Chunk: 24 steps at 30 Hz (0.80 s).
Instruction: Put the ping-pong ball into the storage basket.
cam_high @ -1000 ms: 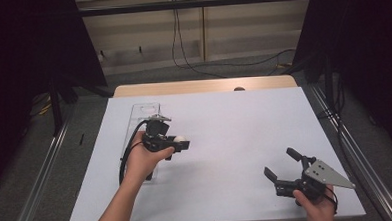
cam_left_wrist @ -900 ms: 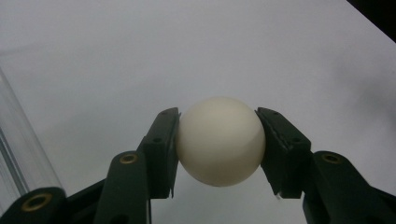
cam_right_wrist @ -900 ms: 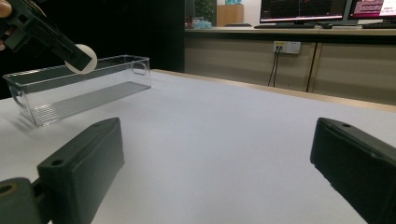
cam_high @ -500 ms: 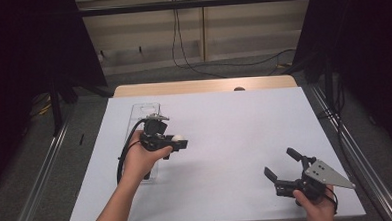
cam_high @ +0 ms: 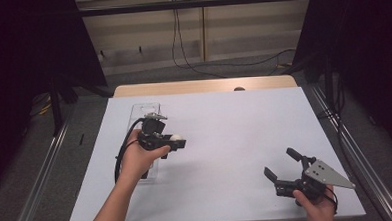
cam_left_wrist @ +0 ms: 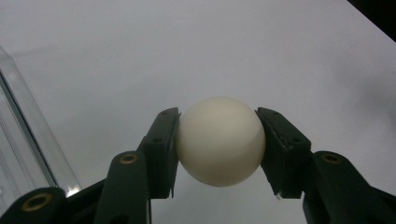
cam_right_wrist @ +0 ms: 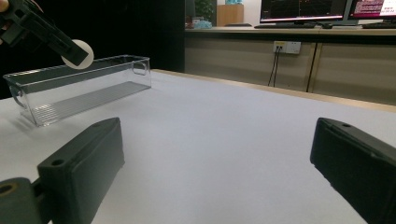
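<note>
Overhead view, two close gripper views

From where I stand, the white desk [cam_high: 224,124] lies bare across its middle and far right, so a hand could sweep freely there. The one thing standing on it is the clear tray [cam_right_wrist: 79,88], long and thin-walled, by the left edge. The left tongs [cam_high: 178,141], clamped on a white ball [cam_left_wrist: 220,140], hang just beside that tray. The right tongs [cam_high: 282,167], jaws wide, sit at the near right corner, well apart from both.
</note>
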### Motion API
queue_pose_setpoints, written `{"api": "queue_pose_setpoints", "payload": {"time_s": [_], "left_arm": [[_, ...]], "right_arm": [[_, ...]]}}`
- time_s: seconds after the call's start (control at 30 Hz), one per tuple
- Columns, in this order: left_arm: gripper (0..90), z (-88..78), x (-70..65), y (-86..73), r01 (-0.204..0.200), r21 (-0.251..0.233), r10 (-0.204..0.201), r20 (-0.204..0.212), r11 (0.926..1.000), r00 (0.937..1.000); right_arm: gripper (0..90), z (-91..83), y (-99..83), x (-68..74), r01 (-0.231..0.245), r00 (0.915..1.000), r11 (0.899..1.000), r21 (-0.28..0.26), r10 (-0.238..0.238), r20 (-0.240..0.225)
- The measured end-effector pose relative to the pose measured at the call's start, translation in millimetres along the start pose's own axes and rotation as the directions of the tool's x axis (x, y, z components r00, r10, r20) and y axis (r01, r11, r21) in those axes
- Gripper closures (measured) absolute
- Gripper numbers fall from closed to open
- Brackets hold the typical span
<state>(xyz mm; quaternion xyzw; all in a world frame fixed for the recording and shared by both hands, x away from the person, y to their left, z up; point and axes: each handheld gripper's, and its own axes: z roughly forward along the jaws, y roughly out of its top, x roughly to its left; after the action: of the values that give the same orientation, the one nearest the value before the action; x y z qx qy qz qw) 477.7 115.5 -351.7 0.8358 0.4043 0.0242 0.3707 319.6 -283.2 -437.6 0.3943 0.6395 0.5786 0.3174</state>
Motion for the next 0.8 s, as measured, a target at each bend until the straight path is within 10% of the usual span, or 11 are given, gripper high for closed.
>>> {"api": "queue_pose_setpoints", "payload": {"time_s": [0.8], "left_arm": [[51.3,-8.0,4.5,2.9,-0.004,-0.002,0.004,-0.022,1.0000,0.9998]], "right_arm": [[2.4,0.5,-0.2,0.0,0.000,1.0000,1.000,-0.002,0.000,0.002]]}}
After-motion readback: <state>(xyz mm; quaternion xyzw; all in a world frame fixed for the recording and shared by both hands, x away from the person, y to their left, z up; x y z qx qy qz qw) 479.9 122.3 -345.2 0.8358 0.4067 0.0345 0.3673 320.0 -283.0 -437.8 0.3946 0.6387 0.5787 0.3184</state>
